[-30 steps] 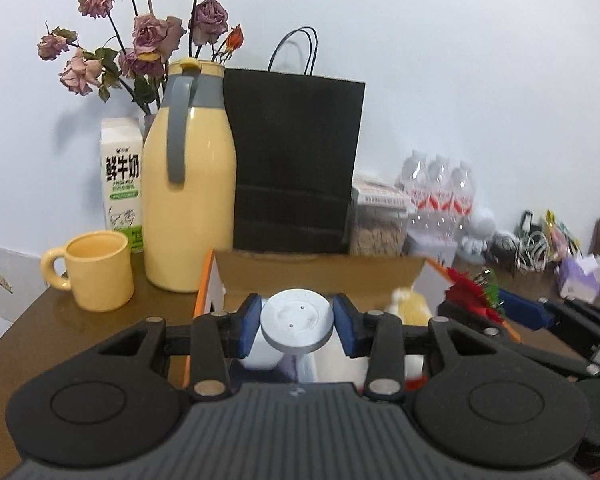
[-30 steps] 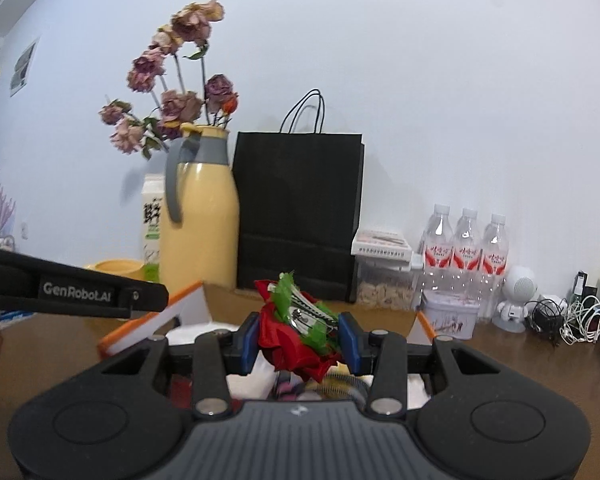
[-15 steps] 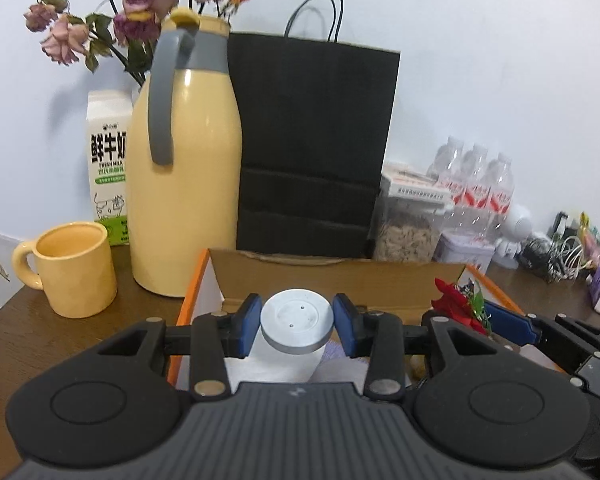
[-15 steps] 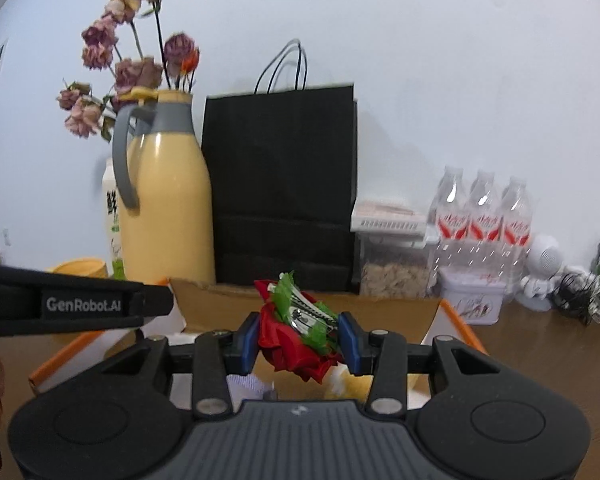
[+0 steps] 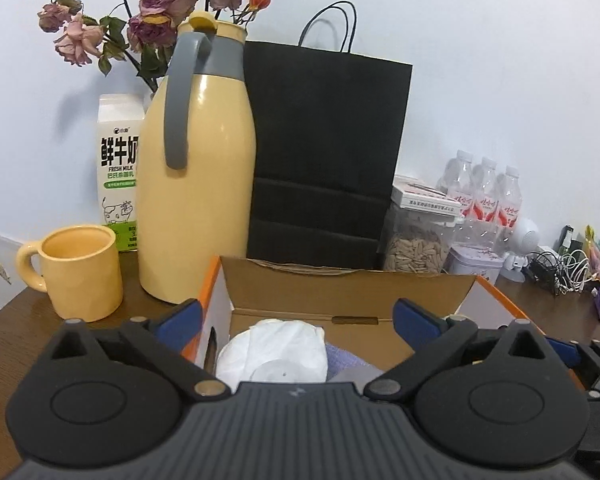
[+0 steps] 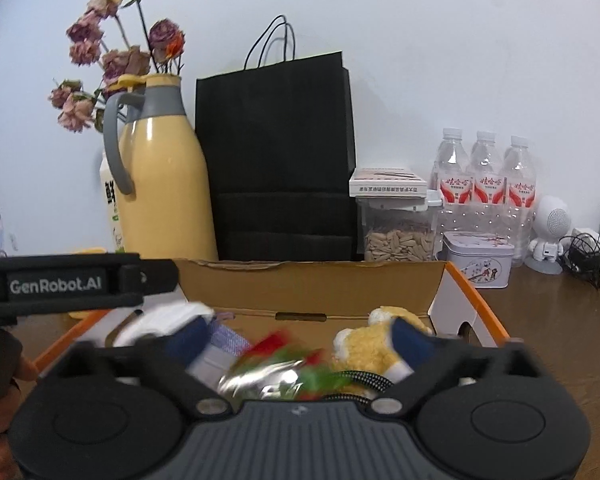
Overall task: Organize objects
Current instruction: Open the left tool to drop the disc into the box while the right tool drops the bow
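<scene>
An open cardboard box [image 5: 340,292] with orange edges sits on the brown table; it also shows in the right wrist view [image 6: 312,284]. My left gripper [image 5: 296,316] is open above the box. A white round-capped bottle [image 5: 276,356] lies in the box below it, free of the fingers. My right gripper [image 6: 300,336] is open over the box. A red and green foil snack packet [image 6: 284,368], blurred, is below its fingers inside the box. A yellow plush toy [image 6: 364,344] lies in the box at the right.
Behind the box stand a yellow thermos jug [image 5: 196,184], a black paper bag [image 5: 324,152], a milk carton [image 5: 118,168] and a yellow mug [image 5: 80,272]. A jar of seeds [image 5: 416,248], water bottles [image 5: 484,196], a tin [image 6: 476,256] and cables [image 5: 560,268] are at the right.
Both grippers have opened. The white bottle has dropped from the left gripper into the box, and the snack packet has dropped from the right gripper into the box.
</scene>
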Available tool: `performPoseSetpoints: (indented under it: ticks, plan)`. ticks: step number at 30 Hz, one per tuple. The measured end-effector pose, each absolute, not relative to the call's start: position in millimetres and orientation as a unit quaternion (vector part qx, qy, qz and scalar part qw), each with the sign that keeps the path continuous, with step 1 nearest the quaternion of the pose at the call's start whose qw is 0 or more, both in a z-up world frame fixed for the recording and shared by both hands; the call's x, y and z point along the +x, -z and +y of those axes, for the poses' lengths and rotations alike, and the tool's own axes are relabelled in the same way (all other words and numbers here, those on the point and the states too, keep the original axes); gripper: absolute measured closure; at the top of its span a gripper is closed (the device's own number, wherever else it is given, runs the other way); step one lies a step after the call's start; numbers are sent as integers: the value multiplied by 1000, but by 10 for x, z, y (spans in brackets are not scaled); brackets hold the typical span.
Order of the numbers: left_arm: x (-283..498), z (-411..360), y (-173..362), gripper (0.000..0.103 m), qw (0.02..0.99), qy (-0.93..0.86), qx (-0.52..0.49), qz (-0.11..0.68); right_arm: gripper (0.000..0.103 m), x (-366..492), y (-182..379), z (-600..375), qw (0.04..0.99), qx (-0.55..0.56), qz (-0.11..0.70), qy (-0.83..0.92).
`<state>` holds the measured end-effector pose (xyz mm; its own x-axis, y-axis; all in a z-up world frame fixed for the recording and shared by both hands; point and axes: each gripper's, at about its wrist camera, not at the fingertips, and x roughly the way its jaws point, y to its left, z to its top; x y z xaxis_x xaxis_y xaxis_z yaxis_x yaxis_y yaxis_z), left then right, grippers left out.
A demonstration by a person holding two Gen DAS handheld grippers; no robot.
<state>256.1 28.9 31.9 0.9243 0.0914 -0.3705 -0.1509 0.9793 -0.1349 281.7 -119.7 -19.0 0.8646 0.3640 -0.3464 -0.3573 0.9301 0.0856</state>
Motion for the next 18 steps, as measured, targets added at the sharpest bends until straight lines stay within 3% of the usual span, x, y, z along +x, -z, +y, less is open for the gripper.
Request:
performPoseSetpoints:
  ticks: [18]
  plan:
    - [2281, 311, -462, 0, 982, -49, -85, 161, 0, 2620, 57, -1247, 967, 2, 167, -192]
